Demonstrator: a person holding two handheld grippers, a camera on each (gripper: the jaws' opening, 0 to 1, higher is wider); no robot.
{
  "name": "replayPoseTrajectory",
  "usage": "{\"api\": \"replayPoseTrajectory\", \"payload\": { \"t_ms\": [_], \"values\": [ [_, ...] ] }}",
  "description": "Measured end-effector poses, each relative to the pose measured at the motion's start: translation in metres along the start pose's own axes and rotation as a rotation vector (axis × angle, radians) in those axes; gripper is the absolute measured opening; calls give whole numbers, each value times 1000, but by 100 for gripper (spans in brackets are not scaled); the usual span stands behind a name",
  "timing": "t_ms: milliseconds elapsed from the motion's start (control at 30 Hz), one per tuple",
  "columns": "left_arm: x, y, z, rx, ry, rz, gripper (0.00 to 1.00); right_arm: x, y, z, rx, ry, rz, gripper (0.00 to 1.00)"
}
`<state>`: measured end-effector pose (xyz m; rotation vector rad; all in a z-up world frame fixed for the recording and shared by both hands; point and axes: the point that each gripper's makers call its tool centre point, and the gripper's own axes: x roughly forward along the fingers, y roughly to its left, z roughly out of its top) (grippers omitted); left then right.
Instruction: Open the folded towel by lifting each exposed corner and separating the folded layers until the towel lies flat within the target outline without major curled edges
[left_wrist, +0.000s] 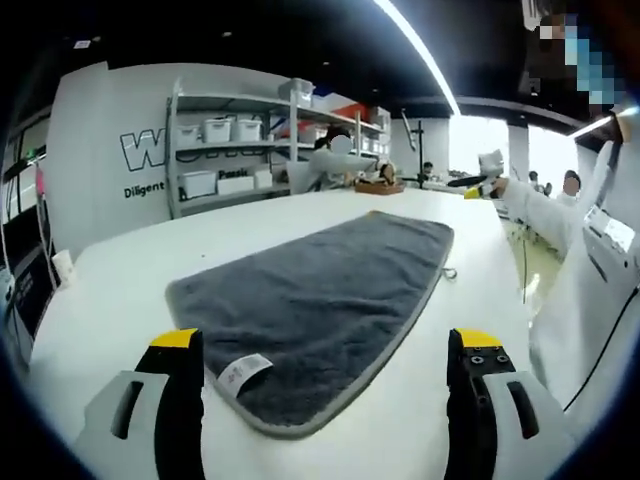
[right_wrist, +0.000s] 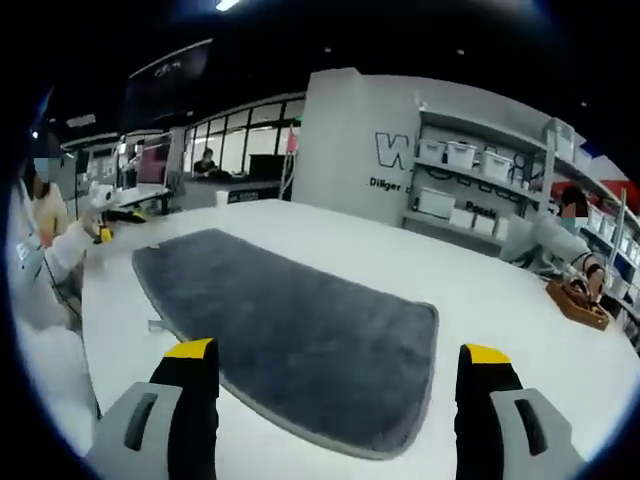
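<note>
Both tongs hang released above a white desk (left_wrist: 130, 270): the left tongs (left_wrist: 325, 355) hover just short of a grey towel's (left_wrist: 320, 300) near edge, jaws wide apart, and the right tongs (right_wrist: 340, 365) stand equally spread over its opposite end. Between them the towel (right_wrist: 290, 335) lies spread across the desk, a white label (left_wrist: 243, 372) at its near corner. Storage shelves (left_wrist: 235, 150) line the far wall.
</note>
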<state>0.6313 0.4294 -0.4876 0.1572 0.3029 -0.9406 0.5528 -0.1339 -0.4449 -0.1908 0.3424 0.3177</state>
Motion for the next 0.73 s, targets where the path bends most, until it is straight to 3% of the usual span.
{"api": "replayPoseTrajectory", "payload": {
  "t_ms": [300, 733],
  "values": [
    [-20, 1, -21, -5, 47, 57, 100, -35, 20, -35, 18, 43, -24, 99],
    [-30, -1, -25, -13, 55, 76, 100, -39, 30, -49, 36, 67, -10, 99]
  ]
}}
